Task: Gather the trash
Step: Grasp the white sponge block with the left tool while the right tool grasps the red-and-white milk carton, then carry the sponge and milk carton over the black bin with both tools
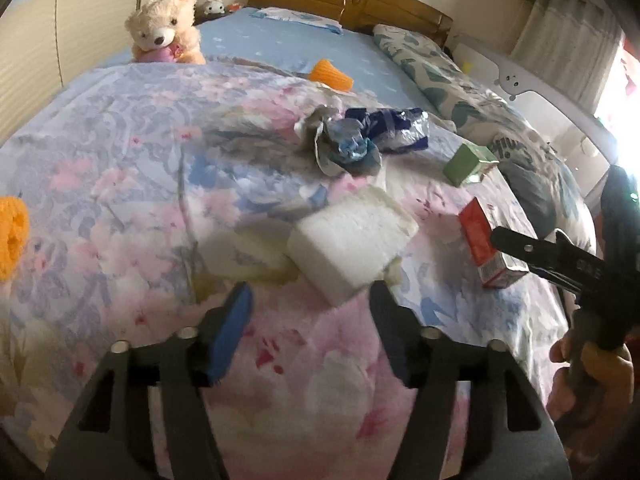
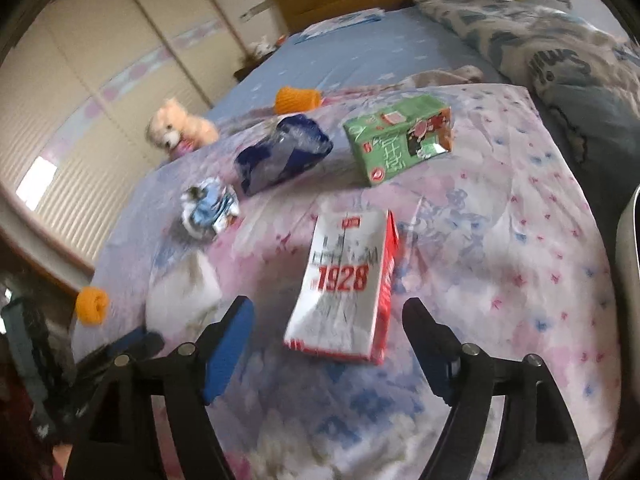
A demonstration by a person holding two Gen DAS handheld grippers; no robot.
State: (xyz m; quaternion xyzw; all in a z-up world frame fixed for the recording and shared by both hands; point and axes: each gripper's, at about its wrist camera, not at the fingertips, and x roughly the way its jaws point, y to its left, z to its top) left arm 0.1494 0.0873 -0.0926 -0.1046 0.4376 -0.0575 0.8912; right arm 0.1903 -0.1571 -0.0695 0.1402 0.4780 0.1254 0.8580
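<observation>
red-and-white carton [image 2: 347, 285] marked 1928 lies dented on the floral quilt [image 2: 500, 240]. my right gripper [image 2: 328, 320] gapes around it, untouching; my left gripper [image 1: 310, 304] stands open before a white foam block [image 1: 350, 240].

On the quilt [image 2: 500, 208] we take the carton [image 2: 344, 284] as our mark. Behind it lies the box [image 2: 396, 140]; behind and left, the bag [image 2: 280, 152]; left, the wrapper [image 2: 208, 208]. Nearer on the left sits the foam block [image 1: 352, 240]. Far behind sits the bear [image 1: 168, 28].

left wrist: close, angled down over quilt [image 1: 120, 184] | right wrist: likewise (both share red carton [image 2: 344, 284])
</observation>
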